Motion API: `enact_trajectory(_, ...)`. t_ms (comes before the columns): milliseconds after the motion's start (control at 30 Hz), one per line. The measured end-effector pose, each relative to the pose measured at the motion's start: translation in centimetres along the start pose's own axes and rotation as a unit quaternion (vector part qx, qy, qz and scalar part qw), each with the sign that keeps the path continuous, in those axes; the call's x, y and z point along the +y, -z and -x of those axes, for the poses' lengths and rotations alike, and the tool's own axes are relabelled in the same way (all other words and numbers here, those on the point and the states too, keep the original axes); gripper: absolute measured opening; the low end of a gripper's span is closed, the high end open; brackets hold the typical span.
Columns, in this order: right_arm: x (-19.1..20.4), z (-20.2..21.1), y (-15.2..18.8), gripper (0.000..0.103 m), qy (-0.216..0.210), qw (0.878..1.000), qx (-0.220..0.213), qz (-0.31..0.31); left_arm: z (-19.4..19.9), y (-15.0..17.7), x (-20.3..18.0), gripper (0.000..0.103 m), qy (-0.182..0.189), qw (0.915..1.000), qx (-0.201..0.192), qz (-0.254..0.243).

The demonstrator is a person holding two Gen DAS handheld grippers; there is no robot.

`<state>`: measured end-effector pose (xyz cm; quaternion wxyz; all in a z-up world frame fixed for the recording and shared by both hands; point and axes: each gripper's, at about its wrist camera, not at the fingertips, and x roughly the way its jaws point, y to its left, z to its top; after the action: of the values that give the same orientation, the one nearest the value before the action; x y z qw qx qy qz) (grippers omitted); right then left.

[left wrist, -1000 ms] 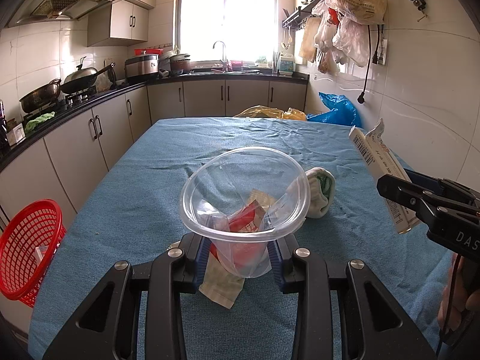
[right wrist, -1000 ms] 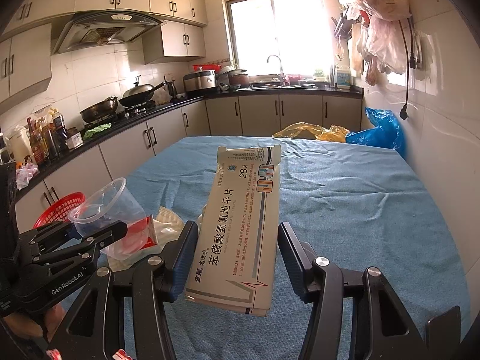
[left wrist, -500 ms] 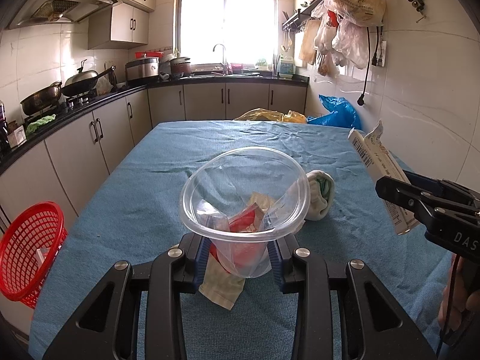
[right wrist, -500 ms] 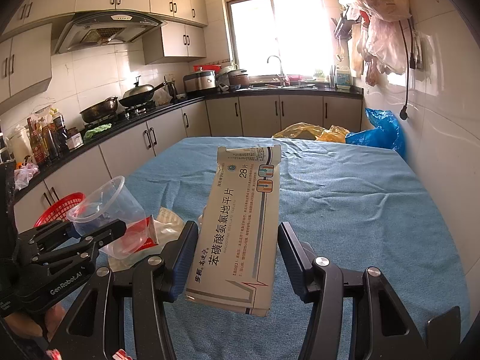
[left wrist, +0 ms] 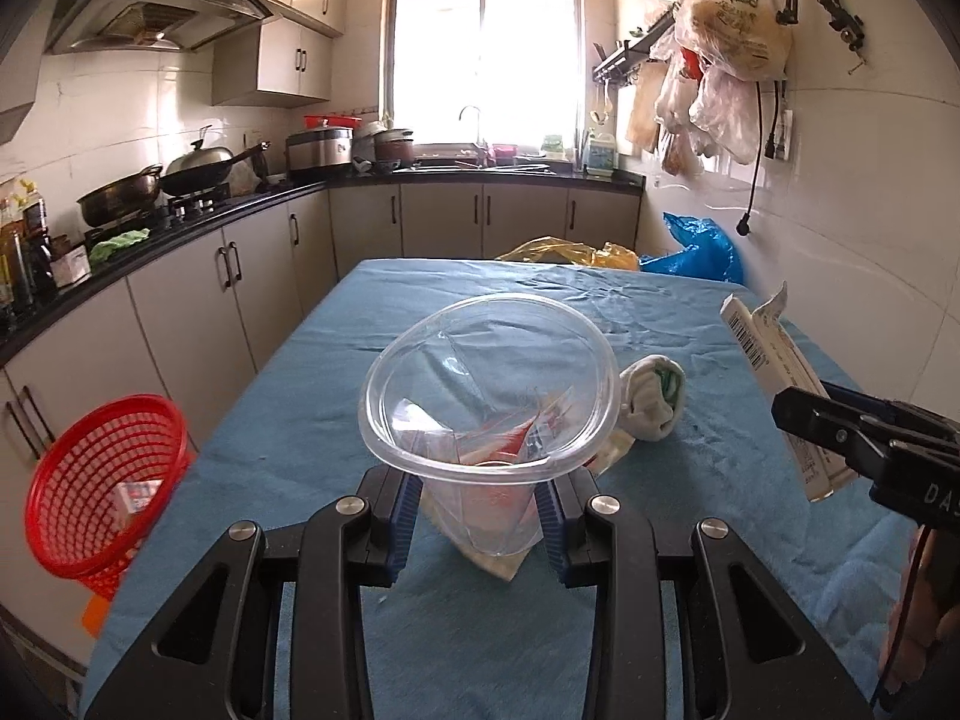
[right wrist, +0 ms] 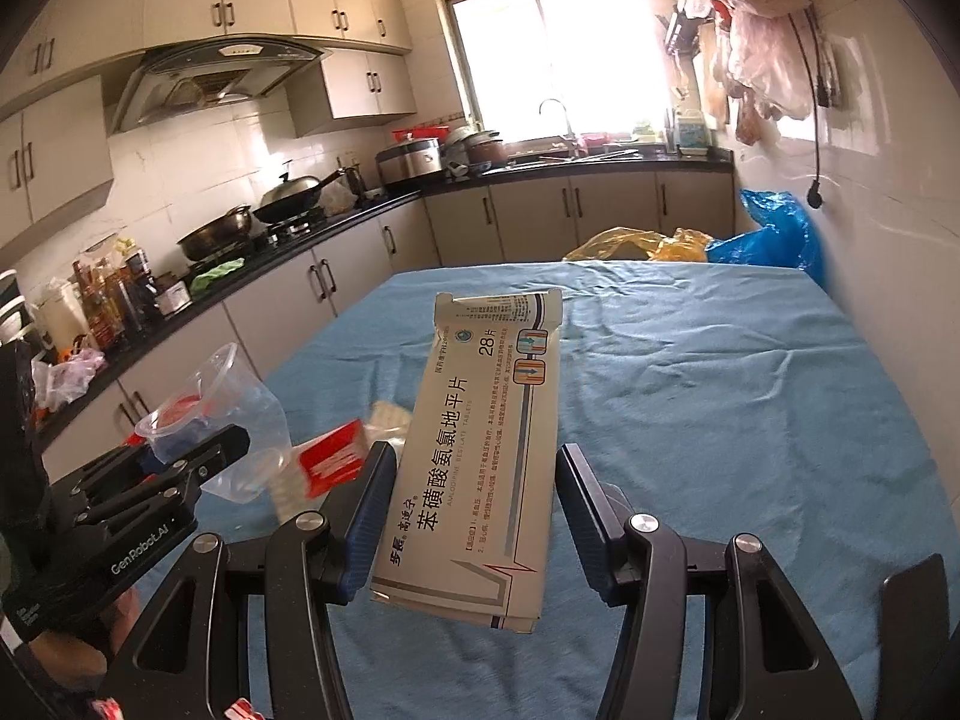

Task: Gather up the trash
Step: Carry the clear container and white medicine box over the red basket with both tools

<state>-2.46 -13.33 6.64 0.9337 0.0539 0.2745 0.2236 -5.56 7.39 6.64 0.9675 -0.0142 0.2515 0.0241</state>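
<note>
My left gripper (left wrist: 477, 510) is shut on a clear plastic cup (left wrist: 489, 396) and holds it above the blue table, mouth tilted toward the camera. Through the cup I see red-and-white wrappers (left wrist: 510, 438) lying on the table. My right gripper (right wrist: 474, 516) is shut on a flattened white medicine box (right wrist: 480, 456) with Chinese print, held above the table; the box also shows at the right of the left wrist view (left wrist: 774, 384). The cup and left gripper show at the left of the right wrist view (right wrist: 228, 420). A red-and-white packet (right wrist: 330, 459) lies beside them.
A red mesh basket (left wrist: 102, 480) stands off the table's left edge with a small item inside. A crumpled white-and-green wad (left wrist: 654, 396) lies right of the cup. Yellow (left wrist: 570, 252) and blue bags (left wrist: 696, 246) sit at the table's far end. Kitchen counters run along the left.
Both grippers have risen a little with their loads. The cup sits higher over the wrappers, and the basket shows more fully at the left.
</note>
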Motion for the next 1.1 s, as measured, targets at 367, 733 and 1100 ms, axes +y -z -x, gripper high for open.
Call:
enact_trajectory(367, 5.8, -0.4, -0.3, 0.059, -0.035, 0.998, 0.010, 0.043, 2.7, 0.5, 4.1, 0.034, -0.018, 0.9994, -0.009, 0.028)
enact_trajectory(733, 10.3, -2.7, -0.8, 0.059, -0.062, 0.995, 0.039, 0.075, 3.5, 1.0, 8.9, 0.034, -0.042, 0.9965, -0.004, 0.072)
enact_trajectory(1100, 15.7, -4.2, -1.9, 0.059, -0.092, 0.988, 0.046, 0.118, 3.6, 1.3, 14.0, 0.034, -0.080, 0.9899, 0.005, 0.117)
